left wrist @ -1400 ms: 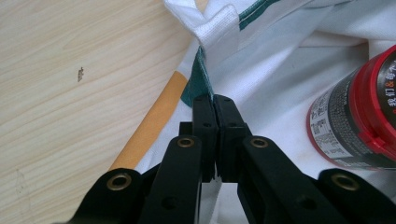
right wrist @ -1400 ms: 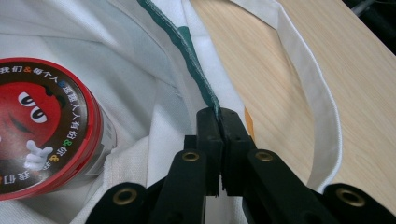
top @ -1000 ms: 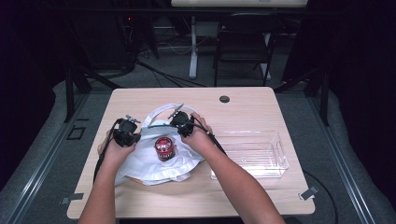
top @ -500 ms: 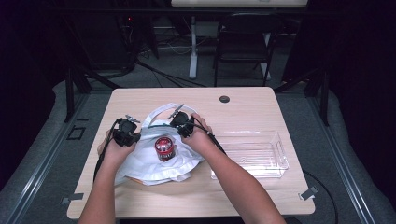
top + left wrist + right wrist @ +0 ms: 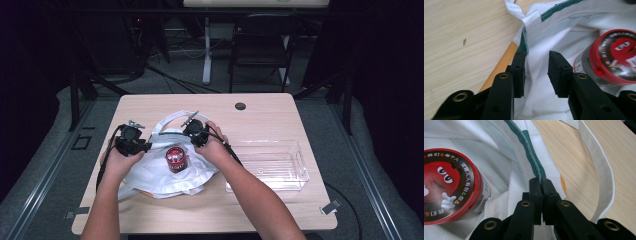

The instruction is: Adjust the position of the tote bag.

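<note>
A white cloth bag [image 5: 160,182] with a green-trimmed rim lies on the table, and a red-lidded jar [image 5: 176,159] stands in its mouth. My left gripper [image 5: 146,146] is at the bag's left rim. Its jaws have just been opening, and the rim [image 5: 524,47] hangs loose between them against the left pad, with the jar [image 5: 616,60] to the right. My right gripper [image 5: 194,139] is at the bag's far right rim. In the right gripper view the right gripper [image 5: 541,182] is shut on the green-edged rim [image 5: 530,148], the jar [image 5: 446,185] beside it.
A clear plastic tray [image 5: 295,172] sits on the wooden table [image 5: 280,120] to the right of the bag. A white bag strap [image 5: 602,172] loops over the tabletop beyond the right gripper. A dark cable hole [image 5: 240,106] is near the far edge.
</note>
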